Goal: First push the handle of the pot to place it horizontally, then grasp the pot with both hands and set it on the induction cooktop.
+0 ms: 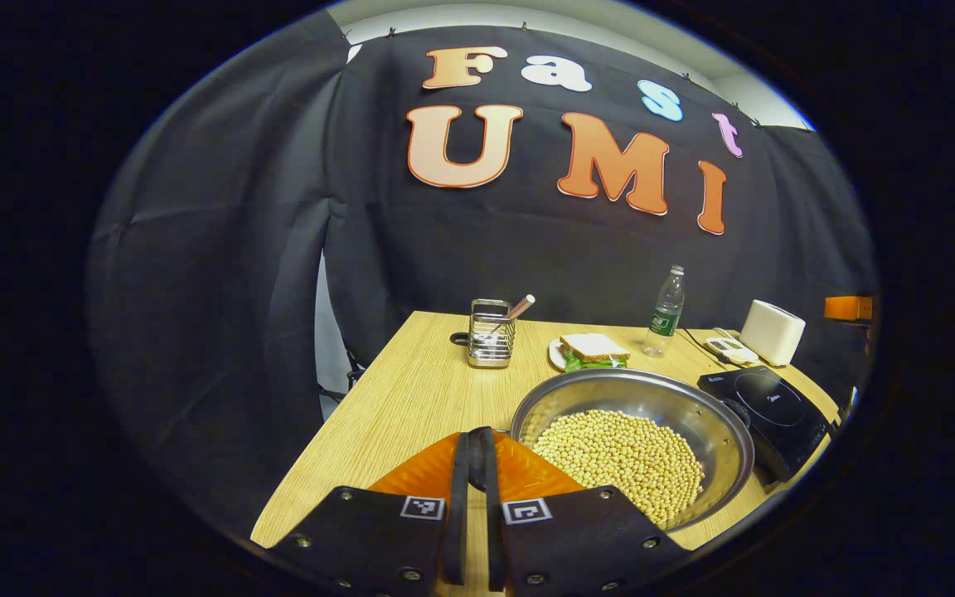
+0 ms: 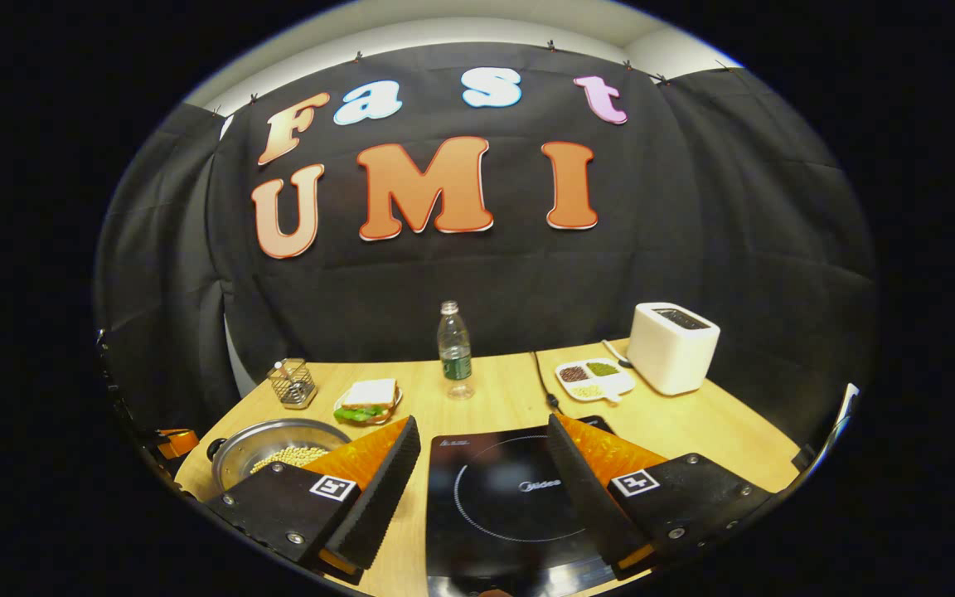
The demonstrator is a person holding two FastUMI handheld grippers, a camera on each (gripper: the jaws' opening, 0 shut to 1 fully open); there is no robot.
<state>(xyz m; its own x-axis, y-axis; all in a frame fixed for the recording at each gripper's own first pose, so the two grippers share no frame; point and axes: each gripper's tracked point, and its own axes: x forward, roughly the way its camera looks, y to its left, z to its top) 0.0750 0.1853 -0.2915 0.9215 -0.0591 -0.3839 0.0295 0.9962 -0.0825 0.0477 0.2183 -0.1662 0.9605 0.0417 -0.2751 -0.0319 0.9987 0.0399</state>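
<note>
Left gripper (image 1: 475, 452) has its 2 fingers pressed together, sitting right at the pot (image 1: 632, 439)'s 9 o'clock rim, probably for nudging, not grabbing. Right gripper (image 2: 482, 464) hangs spread wide over the induction cooktop (image 2: 504, 497), with the bean-filled pot on the table (image 2: 494, 398) at its 9 o'clock.

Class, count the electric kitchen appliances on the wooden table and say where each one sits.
2: the induction cooktop lies flat at the table's near edge, right of the pot; the white toaster stands behind it, at the back right.
</note>
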